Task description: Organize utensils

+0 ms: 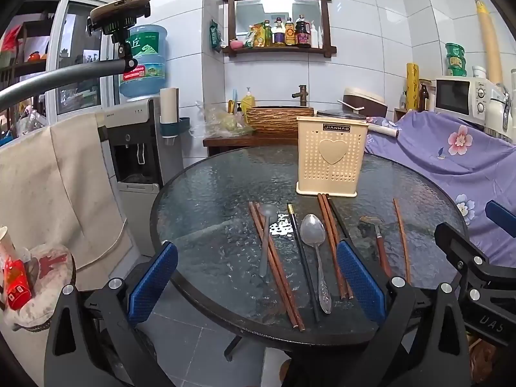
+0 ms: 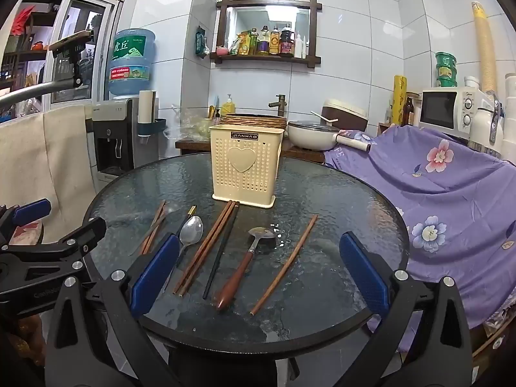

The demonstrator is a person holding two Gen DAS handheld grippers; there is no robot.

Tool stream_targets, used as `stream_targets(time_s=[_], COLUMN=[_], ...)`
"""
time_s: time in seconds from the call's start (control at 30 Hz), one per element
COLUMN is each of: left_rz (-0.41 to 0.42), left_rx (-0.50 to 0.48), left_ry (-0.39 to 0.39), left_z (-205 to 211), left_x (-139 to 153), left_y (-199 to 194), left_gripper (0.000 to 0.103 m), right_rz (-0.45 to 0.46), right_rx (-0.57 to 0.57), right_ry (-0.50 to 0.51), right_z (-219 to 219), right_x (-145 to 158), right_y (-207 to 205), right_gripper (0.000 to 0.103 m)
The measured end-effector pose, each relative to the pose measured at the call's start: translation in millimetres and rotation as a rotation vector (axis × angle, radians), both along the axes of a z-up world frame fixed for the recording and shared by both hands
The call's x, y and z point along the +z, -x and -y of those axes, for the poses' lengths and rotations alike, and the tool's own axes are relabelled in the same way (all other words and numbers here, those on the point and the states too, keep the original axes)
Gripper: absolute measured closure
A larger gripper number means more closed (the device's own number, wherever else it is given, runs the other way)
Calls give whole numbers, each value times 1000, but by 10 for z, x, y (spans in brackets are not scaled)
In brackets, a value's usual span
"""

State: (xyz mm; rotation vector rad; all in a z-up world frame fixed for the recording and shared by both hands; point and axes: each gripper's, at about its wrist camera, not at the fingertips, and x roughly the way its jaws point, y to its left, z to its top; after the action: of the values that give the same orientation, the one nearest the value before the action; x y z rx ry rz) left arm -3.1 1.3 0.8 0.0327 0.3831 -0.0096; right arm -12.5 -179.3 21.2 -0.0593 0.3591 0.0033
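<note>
Both claws are hanging over the near edge of the round glass tabletop [image 2: 322, 193], jaws spread wide, nothing between the pads. The left claw [image 1: 256, 277] is looking down on the steel spoon [image 1: 314, 242], bowl pointing away, handle running back toward the claw. Left of it, a black chopstick [image 1: 301, 258] and a brown pair [image 1: 274, 264] with a grey spoon [image 1: 266, 238] lying across them, which the right view barely shows.

The right claw [image 2: 258, 271] is getting the clear look at the wooden-handled spoon [image 2: 245, 264], handle toward the claw, bowl pointing away. A lone brown chopstick [image 2: 285, 262] is sitting just right of it, slanting away to the right. The cream utensil holder [image 2: 245, 171] is standing upright beyond everything, heart facing the claws.
</note>
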Motion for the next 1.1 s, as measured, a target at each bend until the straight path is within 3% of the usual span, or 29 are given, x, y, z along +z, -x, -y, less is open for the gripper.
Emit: stream_targets(time_s=[0.1,0.17,1.1], left_rz=[8,-31,-24], left_rx=[3,0,9], left_ry=[4,4,11], left_z=[-9,-18,-48], left_x=[1,-25,3], left_y=[98,-5,-14], left_gripper=[6,6,6], right_rz=[13,14,12], right_rx=[-4,-3,1], right_ry=[3,6,9], right_z=[7,16,-14], right_x=[11,18,33], right_y=[6,6,40], right_gripper=[5,5,5])
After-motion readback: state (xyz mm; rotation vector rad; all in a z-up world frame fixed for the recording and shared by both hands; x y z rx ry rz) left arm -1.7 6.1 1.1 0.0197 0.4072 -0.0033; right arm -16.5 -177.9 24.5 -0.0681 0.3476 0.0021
